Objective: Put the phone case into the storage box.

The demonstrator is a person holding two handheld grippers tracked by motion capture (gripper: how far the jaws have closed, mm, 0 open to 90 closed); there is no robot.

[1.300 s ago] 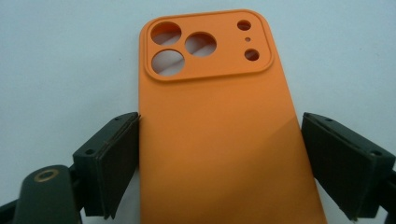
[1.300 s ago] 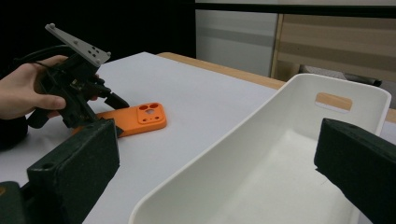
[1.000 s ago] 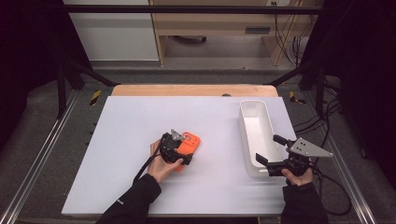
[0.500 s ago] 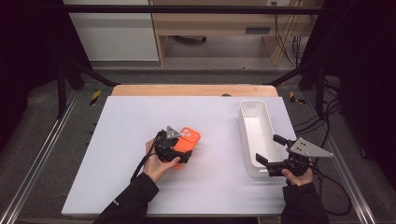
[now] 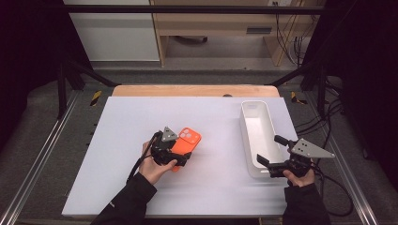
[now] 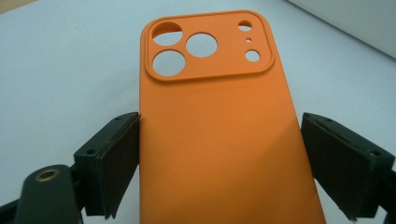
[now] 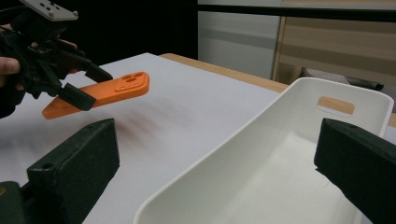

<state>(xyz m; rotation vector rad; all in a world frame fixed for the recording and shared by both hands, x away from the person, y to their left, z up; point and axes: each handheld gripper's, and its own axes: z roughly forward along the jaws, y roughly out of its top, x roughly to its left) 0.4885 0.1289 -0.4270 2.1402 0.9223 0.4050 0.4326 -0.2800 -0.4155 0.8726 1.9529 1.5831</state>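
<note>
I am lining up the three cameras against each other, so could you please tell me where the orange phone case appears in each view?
High view: the orange phone case lies left of centre, in the left gripper.
Left gripper view: it runs up the middle between the two black jaws, camera cutouts at the top.
Right gripper view: it sits upper left, lifted off the table.
Shared landmark: the white bin.

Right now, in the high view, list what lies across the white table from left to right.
left gripper → orange phone case held in it → white bin → right gripper, its jaws open by the bin's near end.
</note>
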